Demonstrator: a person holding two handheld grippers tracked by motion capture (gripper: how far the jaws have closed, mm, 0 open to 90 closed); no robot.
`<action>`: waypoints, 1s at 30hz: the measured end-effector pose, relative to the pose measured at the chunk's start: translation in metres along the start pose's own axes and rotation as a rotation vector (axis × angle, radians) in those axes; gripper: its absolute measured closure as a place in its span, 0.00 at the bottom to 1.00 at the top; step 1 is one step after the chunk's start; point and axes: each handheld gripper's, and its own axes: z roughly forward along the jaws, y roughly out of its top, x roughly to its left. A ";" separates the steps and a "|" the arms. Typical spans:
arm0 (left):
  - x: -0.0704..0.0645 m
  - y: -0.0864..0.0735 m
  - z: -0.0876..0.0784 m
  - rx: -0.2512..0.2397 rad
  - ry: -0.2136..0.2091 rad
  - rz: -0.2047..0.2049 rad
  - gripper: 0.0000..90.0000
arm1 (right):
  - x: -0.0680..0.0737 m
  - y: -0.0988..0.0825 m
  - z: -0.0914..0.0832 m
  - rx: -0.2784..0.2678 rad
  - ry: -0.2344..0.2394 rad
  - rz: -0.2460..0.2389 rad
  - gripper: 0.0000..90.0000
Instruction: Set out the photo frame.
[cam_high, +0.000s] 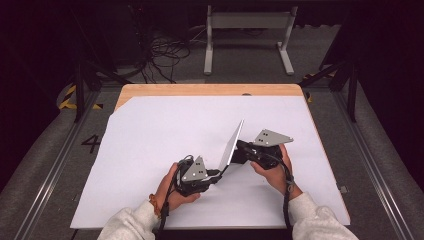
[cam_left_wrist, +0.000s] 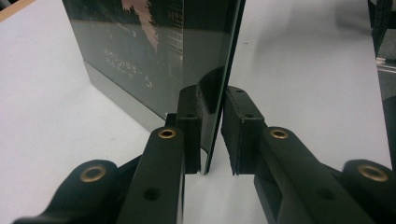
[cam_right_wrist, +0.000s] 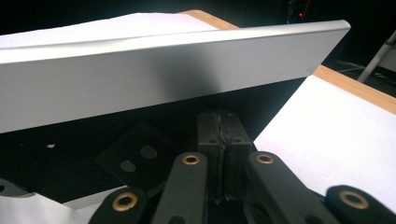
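A person wears pale grey knitted sleeves (cam_high: 320, 220) and an orange band on the left wrist (cam_high: 155, 206). Each hand carries a black gripper; the left gripper (cam_high: 216, 172) and right gripper (cam_high: 239, 152) are each topped by a grey three-cornered plate. Black cables trail back along the forearms. The matte black jaws (seen close up) have brass-ringed pivot holes and small round screw recesses.

Lab: rig frame (cam_high: 79, 90), floor cables (cam_high: 162, 55)
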 end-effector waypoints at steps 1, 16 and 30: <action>0.000 0.001 0.001 0.000 0.002 0.002 0.86 | 0.000 0.000 0.000 0.000 0.000 0.001 0.99; -0.003 0.007 0.008 0.002 -0.002 0.013 0.83 | -0.003 0.001 0.004 -0.002 -0.002 0.006 1.00; -0.003 0.005 0.002 -0.001 0.009 0.032 0.81 | -0.002 -0.001 -0.006 -0.003 -0.064 -0.014 0.91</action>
